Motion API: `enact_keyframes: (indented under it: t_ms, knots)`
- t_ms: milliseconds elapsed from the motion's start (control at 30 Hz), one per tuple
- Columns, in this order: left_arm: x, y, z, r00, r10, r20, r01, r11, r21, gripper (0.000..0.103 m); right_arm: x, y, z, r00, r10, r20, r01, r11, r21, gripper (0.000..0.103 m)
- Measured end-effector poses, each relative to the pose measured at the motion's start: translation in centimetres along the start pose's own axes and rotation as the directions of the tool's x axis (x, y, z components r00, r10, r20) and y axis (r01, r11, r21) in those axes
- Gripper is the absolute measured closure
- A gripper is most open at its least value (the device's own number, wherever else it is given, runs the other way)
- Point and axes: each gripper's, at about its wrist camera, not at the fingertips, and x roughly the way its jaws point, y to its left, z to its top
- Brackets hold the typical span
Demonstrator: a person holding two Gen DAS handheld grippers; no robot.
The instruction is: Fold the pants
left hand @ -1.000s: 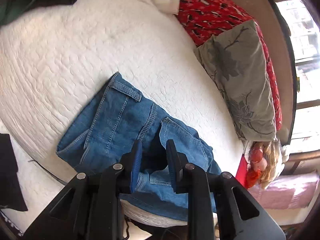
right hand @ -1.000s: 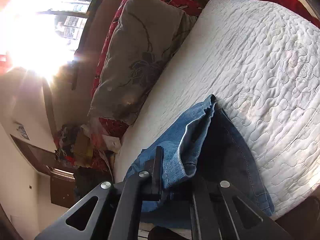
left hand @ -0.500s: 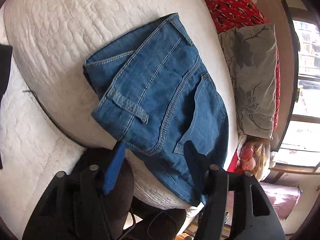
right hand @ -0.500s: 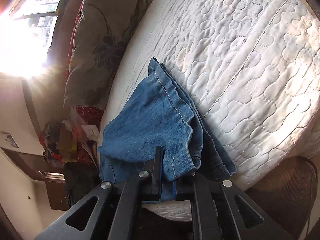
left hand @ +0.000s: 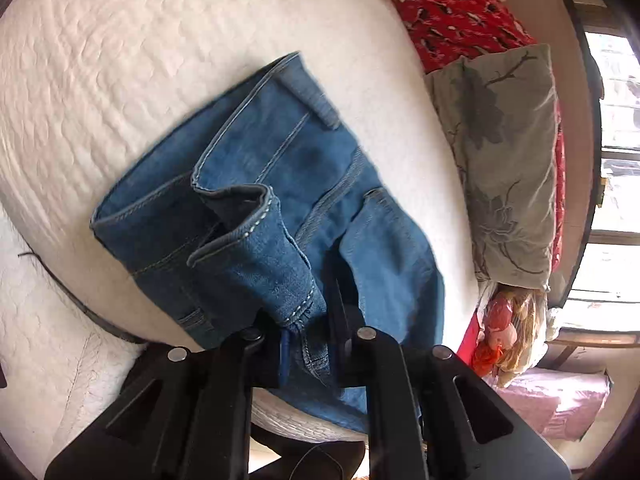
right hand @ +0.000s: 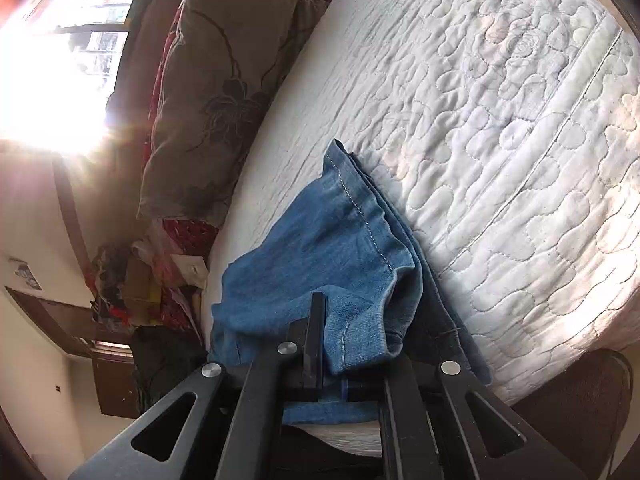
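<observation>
Blue denim pants (left hand: 280,184) lie partly folded on the white quilted bed (left hand: 160,60), near its front edge. The jaws of my left gripper (left hand: 310,332) are closing, and a bunched fold of the waistband is pinched between them, raised off the layer below. In the right wrist view a lighter, inside-out part of the pants (right hand: 320,248) with a stitched hem is draped over my right gripper (right hand: 334,360), which is shut on it. The denim hides the right finger's tip.
A grey flowered pillow (left hand: 504,152) leans on a red patterned blanket (left hand: 452,8) along the bed's far side, also pillow (right hand: 208,100). Cluttered bags (left hand: 508,332) sit beyond the bed's corner under bright windows. A dark round seat (right hand: 580,400) stands below the mattress edge.
Half a second ago the left jaws stood wide open over the flat waistband; now they are pinched on a raised fold of it. The right gripper kept its hold and sank slightly.
</observation>
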Motion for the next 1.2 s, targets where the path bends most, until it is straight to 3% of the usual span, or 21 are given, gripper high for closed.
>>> enact_keyframes:
  t_ms: [100, 167, 267, 400, 500, 600, 700, 767, 800, 833, 867, 900, 967, 1000, 1100, 1200]
  knots:
    - [-2.0, -0.2, 0.2, 0.999, 0.017, 0.051, -0.020, 0.998, 0.059, 0.091, -1.6, 0.9, -1.4, 0.999, 0.033, 0.006, -0.032, 0.999, -0.042, 0.098]
    - [-1.4, 1.7, 0.2, 0.996, 0.072, 0.052, -0.074, 0.996, 0.045, 0.091, -1.3, -0.9, -2.9, 0.999, -0.001, -0.034, 0.001, 1.000, 0.000, 0.098]
    - [2.7, 6.1, 0.2, 0.990, 0.131, -0.056, -0.134, 0.989, -0.057, 0.091, 0.2, -4.8, -4.4, 0.986, -0.136, -0.097, 0.141, 0.989, 0.048, 0.096]
    - [3.9, 8.3, 0.1, 0.989, 0.102, -0.105, -0.112, 0.989, -0.097, 0.087, 0.5, -6.7, -4.5, 0.982, -0.144, -0.122, 0.160, 0.979, 0.128, 0.092]
    - [2.1, 7.4, -0.4, 0.990, 0.105, -0.098, -0.106, 0.994, -0.014, 0.081, -1.2, -4.5, -3.6, 0.969, -0.222, -0.105, 0.225, 0.974, 0.014, 0.082]
    - [-0.4, 7.4, -1.7, 0.991, 0.085, -0.100, -0.080, 0.995, 0.054, 0.074, -3.6, -1.6, -2.3, 0.947, -0.319, -0.023, 0.314, 0.941, -0.125, 0.068]
    - [-2.9, 7.4, -2.1, 0.996, 0.023, -0.083, -0.017, 0.997, 0.080, 0.074, -3.1, 2.4, -1.1, 0.932, -0.362, 0.017, 0.352, 0.892, -0.282, 0.066]
    - [-4.6, 6.1, -0.9, 0.999, -0.007, -0.033, 0.011, 0.995, 0.104, 0.074, -0.3, 5.5, -0.4, 0.940, -0.340, -0.015, 0.310, 0.873, -0.376, 0.064]
    - [-5.2, 5.3, 0.0, 1.000, -0.007, -0.007, 0.008, 0.992, 0.125, 0.068, 1.6, 7.2, -0.2, 0.945, -0.324, -0.042, 0.277, 0.863, -0.422, 0.062]
    - [-5.4, 4.2, 1.3, 1.000, 0.009, 0.016, -0.012, 0.990, 0.143, 0.062, 3.7, 9.0, 0.0, 0.949, -0.309, -0.070, 0.243, 0.851, -0.466, 0.061]
    - [-5.3, 3.3, 2.8, 0.999, 0.027, 0.040, -0.033, 0.988, 0.153, 0.045, 6.2, 10.7, 0.1, 0.951, -0.293, -0.104, 0.203, 0.838, -0.506, 0.055]
    - [-4.8, 2.6, 4.4, 0.997, 0.043, 0.058, -0.051, 0.986, 0.156, 0.037, 8.7, 12.4, 0.1, 0.954, -0.269, -0.136, 0.157, 0.829, -0.537, 0.052]
    - [-2.9, 1.1, 7.5, 0.997, 0.066, 0.040, -0.071, 0.986, 0.154, 0.037, 13.7, 15.2, 0.5, 0.950, -0.233, -0.208, 0.077, 0.822, -0.565, 0.050]
    - [-1.9, 1.1, 8.9, 0.997, 0.070, 0.014, -0.072, 0.987, 0.144, 0.037, 16.0, 16.4, 0.8, 0.950, -0.235, -0.204, 0.076, 0.812, -0.579, 0.050]
    - [1.8, 0.1, 11.4, 0.993, 0.108, -0.054, -0.102, 0.989, 0.105, 0.037, 23.0, 18.7, 1.4, 0.926, -0.268, -0.264, 0.051, 0.785, -0.617, 0.046]
    - [3.7, -1.1, 11.8, 0.989, 0.131, -0.072, -0.121, 0.984, 0.128, 0.037, 28.3, 19.3, 0.5, 0.876, -0.348, -0.333, 0.048, 0.751, -0.659, 0.046]
